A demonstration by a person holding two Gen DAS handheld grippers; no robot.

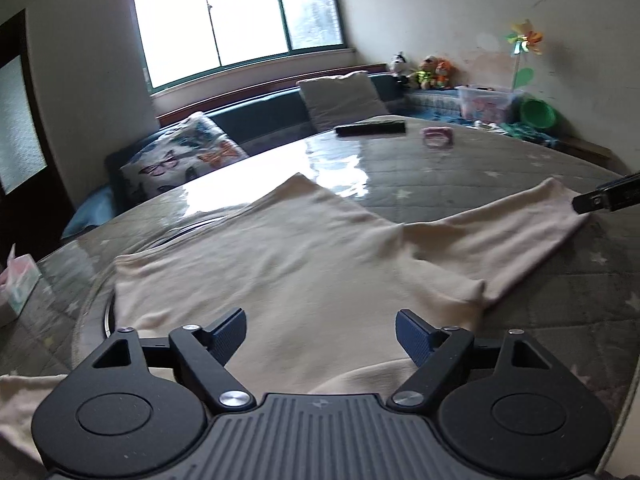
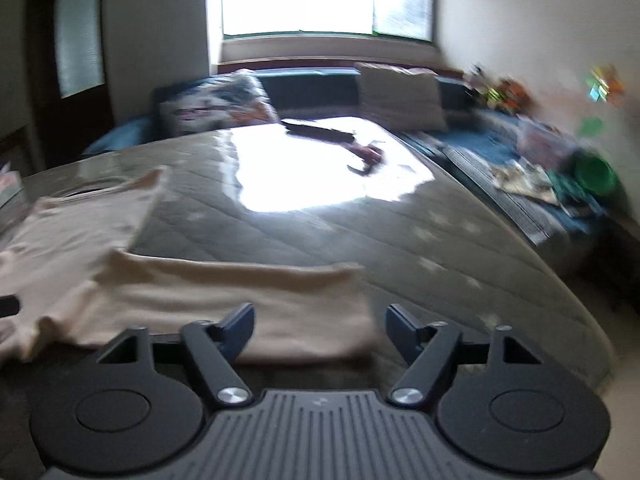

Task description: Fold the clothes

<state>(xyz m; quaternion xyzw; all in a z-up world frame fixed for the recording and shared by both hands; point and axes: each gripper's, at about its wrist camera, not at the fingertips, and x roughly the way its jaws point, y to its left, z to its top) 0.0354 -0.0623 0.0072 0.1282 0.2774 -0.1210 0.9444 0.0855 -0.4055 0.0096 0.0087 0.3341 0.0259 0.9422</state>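
The cream garment (image 1: 280,256) lies spread on the table (image 1: 460,168). A dark remote (image 1: 370,127) and pink band (image 1: 438,137) sit near the far edge. The left gripper (image 1: 320,334) and right gripper (image 2: 320,326) hover wide apart, empty.

- One cream garment (image 1: 280,264), spread on the table (image 1: 460,168).
- One round table under a glossy cover.
- Two grippers: the left (image 1: 320,330), the right (image 2: 320,326).
- Two blue pads on each gripper, four in all.
- Two cushions on the bench: one butterfly cushion (image 1: 180,156), one plain cushion (image 1: 344,98).
- One dark flat thing (image 1: 370,127) on the far side of the table.
- One small pink thing (image 1: 438,137) beside it.
- One window (image 1: 240,20).
- One pinwheel (image 1: 524,42).
- One clear bin (image 1: 488,102).
- One green bowl (image 1: 538,114).
- Soft toys (image 1: 424,70) in the corner, at least three; exact count unclear.
- One tissue box (image 1: 18,288).
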